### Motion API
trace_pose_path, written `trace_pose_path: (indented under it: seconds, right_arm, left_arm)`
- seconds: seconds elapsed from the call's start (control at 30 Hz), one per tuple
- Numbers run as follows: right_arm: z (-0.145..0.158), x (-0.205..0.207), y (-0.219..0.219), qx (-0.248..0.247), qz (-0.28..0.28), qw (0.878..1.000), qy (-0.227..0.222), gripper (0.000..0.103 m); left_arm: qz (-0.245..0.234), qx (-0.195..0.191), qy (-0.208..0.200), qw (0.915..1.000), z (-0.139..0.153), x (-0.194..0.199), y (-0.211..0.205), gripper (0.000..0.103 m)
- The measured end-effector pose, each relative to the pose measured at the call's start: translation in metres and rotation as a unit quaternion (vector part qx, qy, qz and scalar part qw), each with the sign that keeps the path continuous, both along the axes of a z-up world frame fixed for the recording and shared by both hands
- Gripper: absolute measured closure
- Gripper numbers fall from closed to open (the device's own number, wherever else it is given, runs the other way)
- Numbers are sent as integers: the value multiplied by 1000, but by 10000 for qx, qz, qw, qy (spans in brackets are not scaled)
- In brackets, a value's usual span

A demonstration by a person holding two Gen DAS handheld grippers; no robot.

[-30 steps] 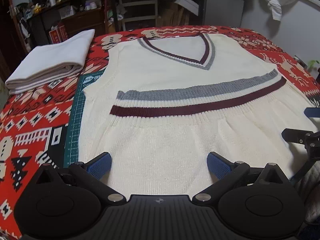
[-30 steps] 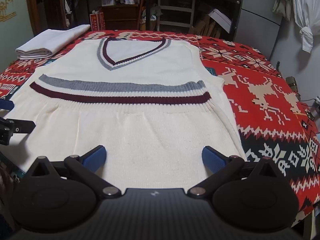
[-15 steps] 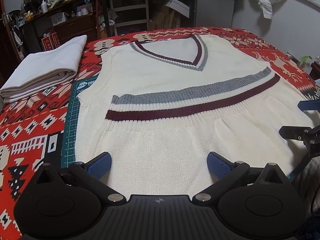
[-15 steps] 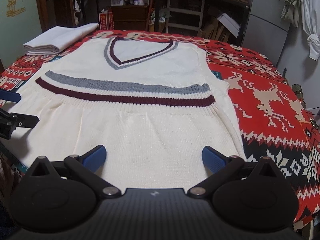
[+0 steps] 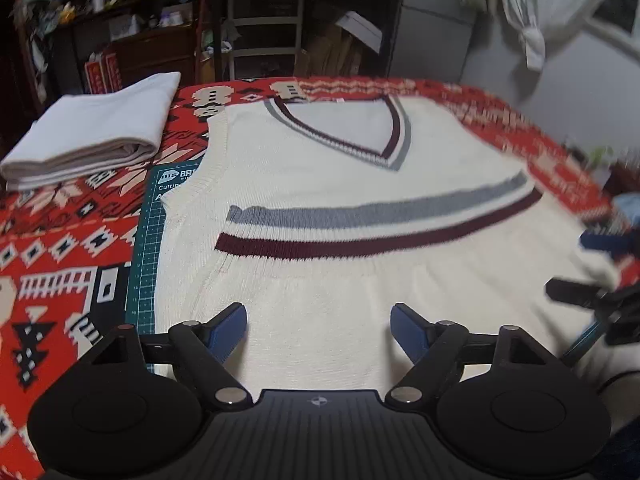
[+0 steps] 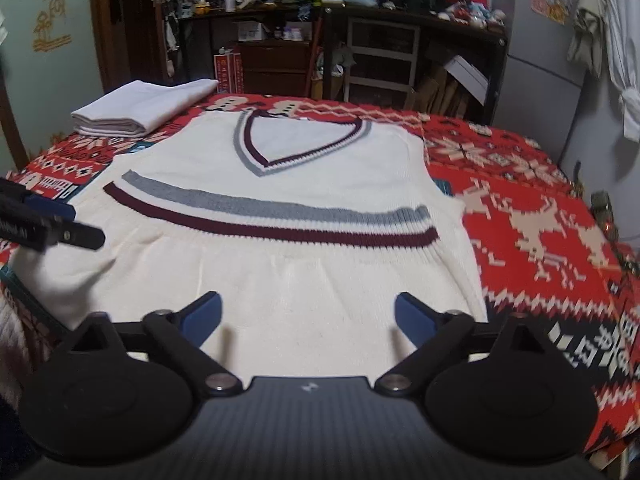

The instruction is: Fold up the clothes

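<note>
A cream knit vest (image 5: 320, 184) (image 6: 288, 184) with a grey and maroon V-neck lies flat on the table, its hem folded up so the grey and maroon stripes cross the middle. My left gripper (image 5: 319, 330) is open above the near left part of the fold, nothing between its blue pads. My right gripper (image 6: 308, 318) is open above the near right part. Each gripper shows at the edge of the other's view: the right gripper (image 5: 592, 276) and the left gripper (image 6: 52, 224).
A folded white cloth stack (image 5: 100, 128) (image 6: 144, 108) sits at the far left of the red patterned tablecloth (image 6: 540, 232). A green cutting mat (image 5: 148, 248) shows under the vest's left side. Cluttered shelves (image 6: 320, 40) stand behind the table.
Both grippers have risen and tilted back, so the vest looks farther away and lower in view. The vest itself has not moved. Both stay open.
</note>
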State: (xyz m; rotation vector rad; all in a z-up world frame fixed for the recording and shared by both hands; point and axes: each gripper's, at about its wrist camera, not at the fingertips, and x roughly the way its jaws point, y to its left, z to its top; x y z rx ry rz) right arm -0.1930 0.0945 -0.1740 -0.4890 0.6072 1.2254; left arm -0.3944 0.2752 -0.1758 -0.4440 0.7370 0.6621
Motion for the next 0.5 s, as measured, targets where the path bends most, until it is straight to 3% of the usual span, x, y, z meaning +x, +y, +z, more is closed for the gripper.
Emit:
trace_pose_path:
  seconds: [0.07, 0.13, 0.2, 0.27, 0.4, 0.5]
  right_arm:
    - [5, -6, -1, -47, 147, 9999, -33, 20]
    - [9, -10, -3, -53, 267, 9996, 78, 32]
    - [12, -12, -5, -75, 279, 9994, 206, 53]
    - [15, -9, -7, -42, 241, 9989, 391, 63]
    - [18, 0, -13, 12, 69, 9980, 626, 76]
    - [16, 6, -19, 12, 19, 9972, 749, 77]
  left_arm:
    - [-18, -199, -317, 9993, 10, -9, 0, 34]
    - [-55, -336, -576, 9978, 19, -18, -2, 38]
    - [-41, -520, -757, 9958, 24, -28, -1, 51]
    - [1, -680, -869, 9939, 26, -39, -1, 63]
    - [176, -860, -875, 9923, 19, -57, -3, 80]
    - [401, -1070, -862, 9897, 6, -69, -1, 88]
